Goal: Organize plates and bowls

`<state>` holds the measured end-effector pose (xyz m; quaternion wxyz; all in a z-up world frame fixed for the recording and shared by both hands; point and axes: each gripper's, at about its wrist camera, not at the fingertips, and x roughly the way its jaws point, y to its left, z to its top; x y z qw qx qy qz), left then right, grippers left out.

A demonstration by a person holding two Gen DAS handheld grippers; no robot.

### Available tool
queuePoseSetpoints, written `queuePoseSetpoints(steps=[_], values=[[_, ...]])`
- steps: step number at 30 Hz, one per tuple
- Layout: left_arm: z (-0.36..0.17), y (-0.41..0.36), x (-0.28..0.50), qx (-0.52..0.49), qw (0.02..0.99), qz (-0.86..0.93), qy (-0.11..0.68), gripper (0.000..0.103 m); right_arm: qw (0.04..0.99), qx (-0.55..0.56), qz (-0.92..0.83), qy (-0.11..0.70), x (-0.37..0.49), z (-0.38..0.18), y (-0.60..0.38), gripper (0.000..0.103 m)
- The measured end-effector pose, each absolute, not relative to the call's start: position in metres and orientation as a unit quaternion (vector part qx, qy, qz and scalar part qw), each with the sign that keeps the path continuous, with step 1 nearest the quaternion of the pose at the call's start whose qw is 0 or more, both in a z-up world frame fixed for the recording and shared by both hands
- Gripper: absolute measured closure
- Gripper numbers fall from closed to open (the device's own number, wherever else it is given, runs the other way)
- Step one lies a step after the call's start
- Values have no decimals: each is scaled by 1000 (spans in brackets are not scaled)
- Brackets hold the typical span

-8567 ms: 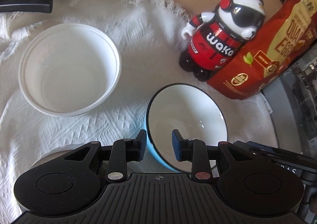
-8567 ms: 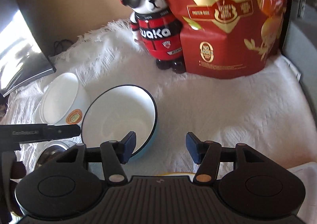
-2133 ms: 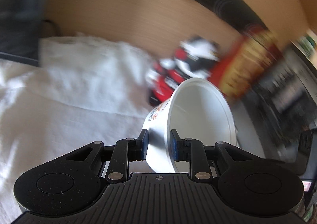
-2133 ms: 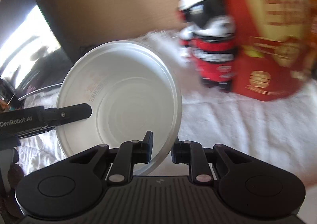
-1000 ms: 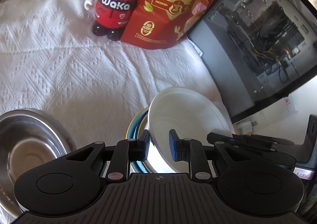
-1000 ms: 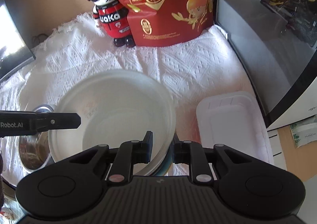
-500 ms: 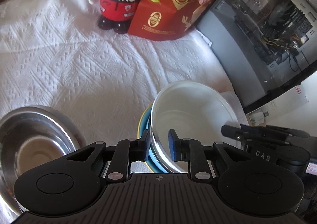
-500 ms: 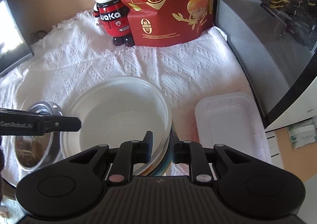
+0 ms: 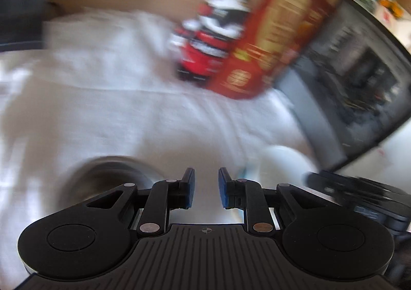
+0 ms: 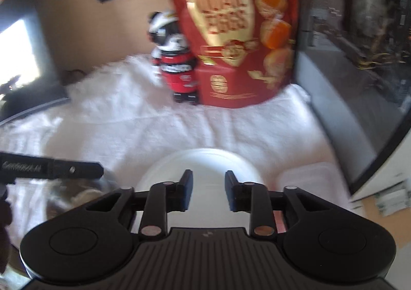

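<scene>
Left wrist view: left gripper parted, empty; round steel bowl just below-left of the jaws, white plastic bowl off right, both on white woven cloth.

Right wrist view: right gripper opening, nothing between pads; white plastic bowl directly beyond jaws, steel bowl left, nearer left gripper.

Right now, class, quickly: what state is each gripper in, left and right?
Left gripper: open a little, nothing between its pads.
Right gripper: jaws opening, holding nothing; the white bowl sits below.
</scene>
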<state>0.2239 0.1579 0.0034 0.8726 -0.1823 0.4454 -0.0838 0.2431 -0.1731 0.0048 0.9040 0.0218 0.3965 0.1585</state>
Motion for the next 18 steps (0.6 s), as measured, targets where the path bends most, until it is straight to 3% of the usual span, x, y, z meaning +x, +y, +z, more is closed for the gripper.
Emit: queuePoseSetpoints(steps=[8,16,18], values=[[-29,248,194,-205,857,30,473,81,885,22,213,413,221,-7,-101,71],[-66,259,198,-190,840,39,507,81,853,15,249,459,202,-39,-37,71],[-73,260,200,-189,839,36,510,76,845,15,244,476,204,-52,-27,71]])
